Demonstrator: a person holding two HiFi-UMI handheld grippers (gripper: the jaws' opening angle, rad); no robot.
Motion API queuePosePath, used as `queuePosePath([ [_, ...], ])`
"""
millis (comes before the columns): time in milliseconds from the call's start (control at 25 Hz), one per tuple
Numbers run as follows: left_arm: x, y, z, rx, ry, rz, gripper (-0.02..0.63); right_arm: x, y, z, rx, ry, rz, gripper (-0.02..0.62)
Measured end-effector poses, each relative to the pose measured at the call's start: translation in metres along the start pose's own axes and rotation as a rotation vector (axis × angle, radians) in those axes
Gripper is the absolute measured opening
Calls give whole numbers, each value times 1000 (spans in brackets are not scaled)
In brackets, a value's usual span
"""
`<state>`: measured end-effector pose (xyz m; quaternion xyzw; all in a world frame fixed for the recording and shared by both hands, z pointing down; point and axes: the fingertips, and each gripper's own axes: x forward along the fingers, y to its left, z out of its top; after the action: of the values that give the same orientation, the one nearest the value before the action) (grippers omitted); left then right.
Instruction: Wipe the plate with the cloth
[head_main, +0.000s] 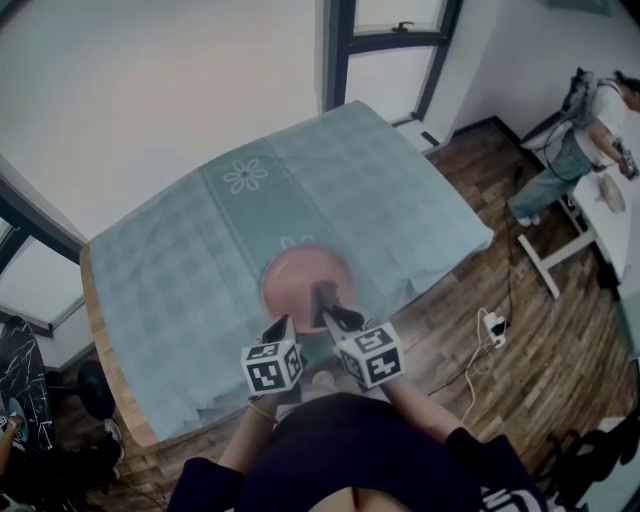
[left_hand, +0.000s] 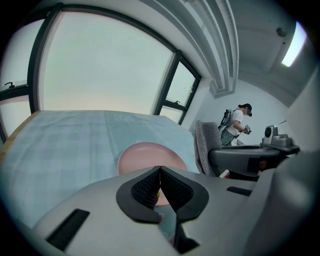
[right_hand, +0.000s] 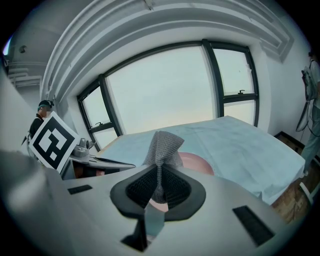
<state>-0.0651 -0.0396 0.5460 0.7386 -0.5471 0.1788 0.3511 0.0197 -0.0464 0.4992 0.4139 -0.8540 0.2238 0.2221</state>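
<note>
Right gripper view: my right gripper (right_hand: 159, 175) is clamped on the grey cloth (right_hand: 162, 142), which stands up past the tips. The pink plate (right_hand: 199, 162) lies flat just ahead and below, on the table (right_hand: 250, 145). My left gripper (left_hand: 160, 172) is pinched together, empty, at the plate's near edge. The right one looks nearer.

A wooden table (head_main: 97, 330) is seen, covered almost wholly by a pale teal checked tablecloth (head_main: 380, 190); bare wood is left showing only along the left edge. A flower print (head_main: 246, 176) is spotted towards the far side. A pink plate (head_main: 295, 275) is laid flat on the tablecloth, towards the near edge.
</note>
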Motion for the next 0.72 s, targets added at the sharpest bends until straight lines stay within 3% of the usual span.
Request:
queuePosePath([
  [720,37,57,5,-53,46,74,15,46,-26,17,-7,49,-32,32],
])
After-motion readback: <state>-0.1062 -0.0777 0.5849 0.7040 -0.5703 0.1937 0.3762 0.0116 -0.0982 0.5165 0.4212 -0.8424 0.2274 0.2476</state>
